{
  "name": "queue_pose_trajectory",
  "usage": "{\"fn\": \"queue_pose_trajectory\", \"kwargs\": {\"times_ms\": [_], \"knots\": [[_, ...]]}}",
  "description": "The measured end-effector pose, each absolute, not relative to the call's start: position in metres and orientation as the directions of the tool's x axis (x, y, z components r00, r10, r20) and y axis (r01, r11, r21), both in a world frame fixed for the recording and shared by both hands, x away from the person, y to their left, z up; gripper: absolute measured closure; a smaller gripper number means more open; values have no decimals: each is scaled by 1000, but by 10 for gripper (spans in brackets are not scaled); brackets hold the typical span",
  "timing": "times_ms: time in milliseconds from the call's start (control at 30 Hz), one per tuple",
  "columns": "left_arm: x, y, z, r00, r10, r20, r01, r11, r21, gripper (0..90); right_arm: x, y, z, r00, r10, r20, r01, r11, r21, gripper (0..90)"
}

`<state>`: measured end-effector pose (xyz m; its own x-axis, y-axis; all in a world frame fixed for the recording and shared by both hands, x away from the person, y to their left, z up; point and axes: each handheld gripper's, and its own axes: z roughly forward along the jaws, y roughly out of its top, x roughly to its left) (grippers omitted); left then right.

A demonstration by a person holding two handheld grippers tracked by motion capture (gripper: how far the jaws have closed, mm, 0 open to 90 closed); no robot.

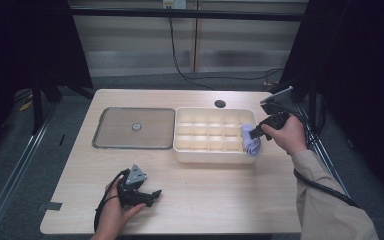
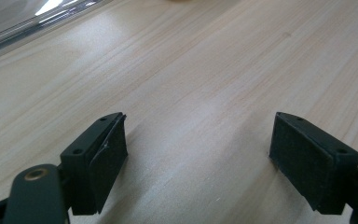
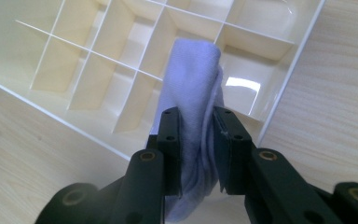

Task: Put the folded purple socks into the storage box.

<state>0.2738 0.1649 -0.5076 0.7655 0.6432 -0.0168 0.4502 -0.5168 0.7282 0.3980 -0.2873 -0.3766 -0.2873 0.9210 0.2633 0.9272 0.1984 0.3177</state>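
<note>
Near the table's front edge the left gripper (image 1: 152,196) is rested with jaws spread and empty, kept clear, while farther off a rolled lilac cloth (image 3: 193,88) is pinched by the right gripper (image 3: 197,149) over the divided tray (image 1: 207,156), seemingly for placing in a right-end compartment.
</note>
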Motion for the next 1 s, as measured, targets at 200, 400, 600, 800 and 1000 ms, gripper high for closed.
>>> {"fn": "queue_pose_trajectory", "kwargs": {"times_ms": [200,400,600,800,1000], "knots": [[274,165,-508,764,645,-22,453,-512,729,181,400,-286,-385,-287,923,255,930,205,305,742],[274,165,-508,765,644,-22,452,-512,730,181,402,-286,-390,-287,927,242,933,213,291,743],[274,165,-508,765,644,-22,452,-512,730,181,403,-282,-397,-298,928,223,933,234,274,745],[274,165,-508,765,644,-22,452,-512,730,181,404,-282,-403,-296,930,217,935,236,265,748],[274,165,-508,765,644,-22,452,-512,730,181,404,-282,-405,-299,932,207,935,242,259,753]]}}
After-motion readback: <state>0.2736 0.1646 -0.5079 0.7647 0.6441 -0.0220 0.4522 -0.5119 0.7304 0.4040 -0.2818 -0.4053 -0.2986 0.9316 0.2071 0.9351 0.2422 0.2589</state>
